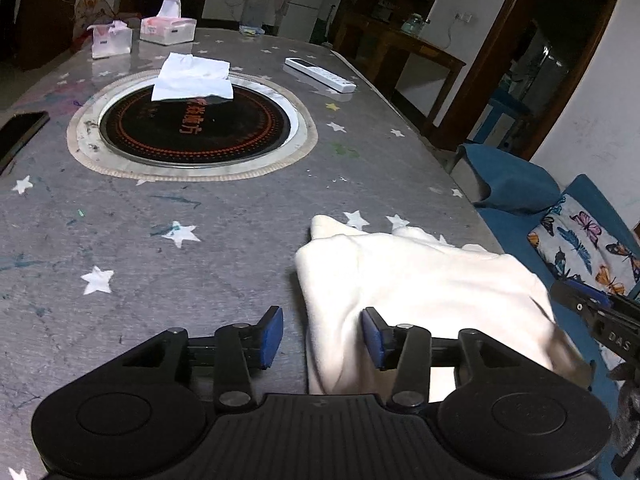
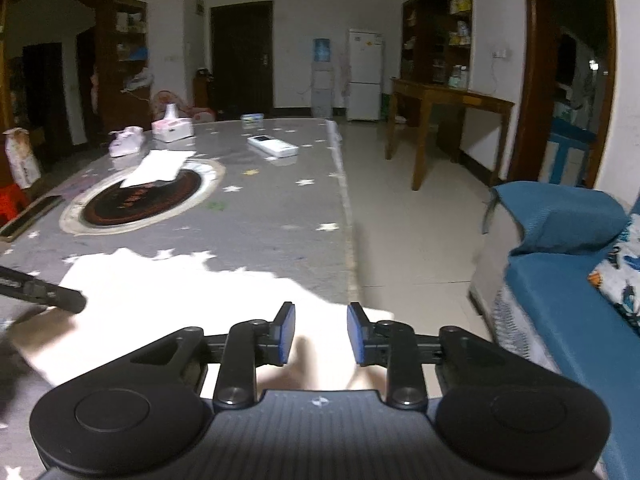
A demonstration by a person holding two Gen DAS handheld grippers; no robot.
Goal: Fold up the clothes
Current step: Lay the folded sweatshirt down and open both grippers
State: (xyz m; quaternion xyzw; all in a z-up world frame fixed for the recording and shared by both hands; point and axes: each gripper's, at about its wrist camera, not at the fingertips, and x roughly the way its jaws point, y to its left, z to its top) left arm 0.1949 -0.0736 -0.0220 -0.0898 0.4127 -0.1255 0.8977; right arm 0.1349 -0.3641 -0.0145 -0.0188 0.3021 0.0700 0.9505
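Note:
A cream-white garment (image 1: 416, 280) lies bunched on the near right part of the grey star-patterned table (image 1: 160, 220). My left gripper (image 1: 322, 336) is open, its jaws straddling the garment's left edge close to the cloth. In the right wrist view the garment (image 2: 180, 292) spreads over the table's near edge. My right gripper (image 2: 320, 332) is open just above its near right part. The right gripper's black arm also shows at the far right of the left wrist view (image 1: 600, 320). The left gripper's finger shows in the right wrist view (image 2: 44, 290).
A round black hotplate (image 1: 192, 128) is set in the table, with a folded white cloth (image 1: 192, 78) on its far rim. Two tissue boxes (image 1: 168, 28), a white remote (image 1: 320, 74) and a phone (image 1: 20, 136) lie around. A blue sofa (image 2: 560, 280) stands right.

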